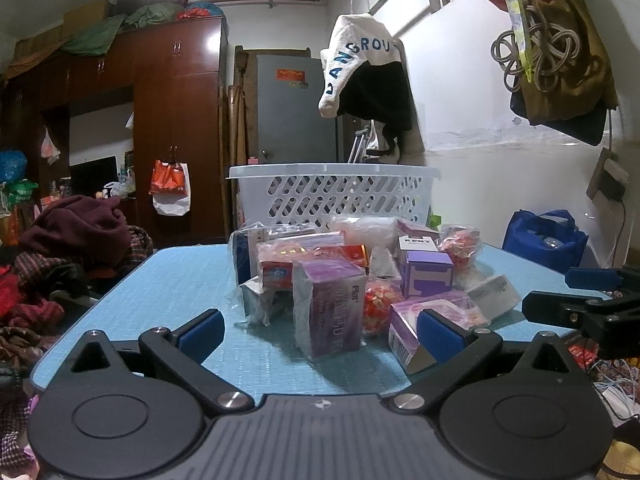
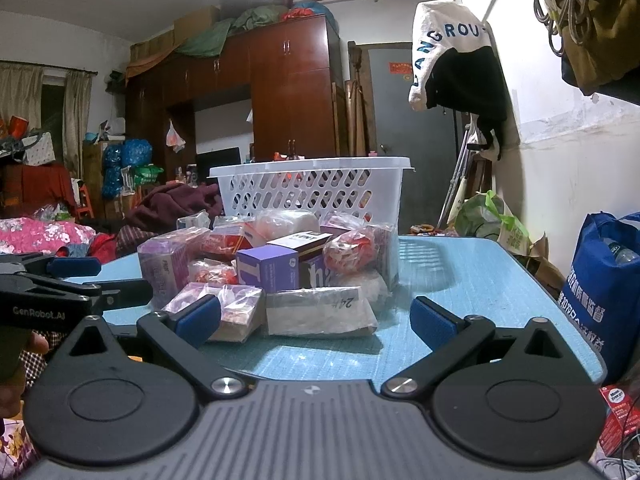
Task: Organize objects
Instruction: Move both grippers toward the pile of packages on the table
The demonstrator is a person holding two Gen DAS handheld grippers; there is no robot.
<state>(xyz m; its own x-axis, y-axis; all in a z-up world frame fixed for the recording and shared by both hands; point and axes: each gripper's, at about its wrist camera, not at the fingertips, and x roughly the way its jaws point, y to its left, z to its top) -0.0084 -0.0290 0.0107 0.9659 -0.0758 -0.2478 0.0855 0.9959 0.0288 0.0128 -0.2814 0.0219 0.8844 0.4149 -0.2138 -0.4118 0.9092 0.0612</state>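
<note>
A heap of small wrapped boxes and plastic packets [image 1: 344, 280] lies on the light blue table [image 2: 480, 280], just in front of the white perforated plastic basket [image 1: 334, 196], probably their destination. The left gripper [image 1: 320, 332] and right gripper [image 2: 316, 320] wait before the heap, fingers wide apart, holding nothing.

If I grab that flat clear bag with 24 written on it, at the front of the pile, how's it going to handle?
The flat bag marked 24 looks like soft plastic film, so it will probably sag and crinkle rather than stay stiff. The glossy film may slip between the jaws. It lies against other packets in the pile, so pulling it could shift its neighbours.
</note>
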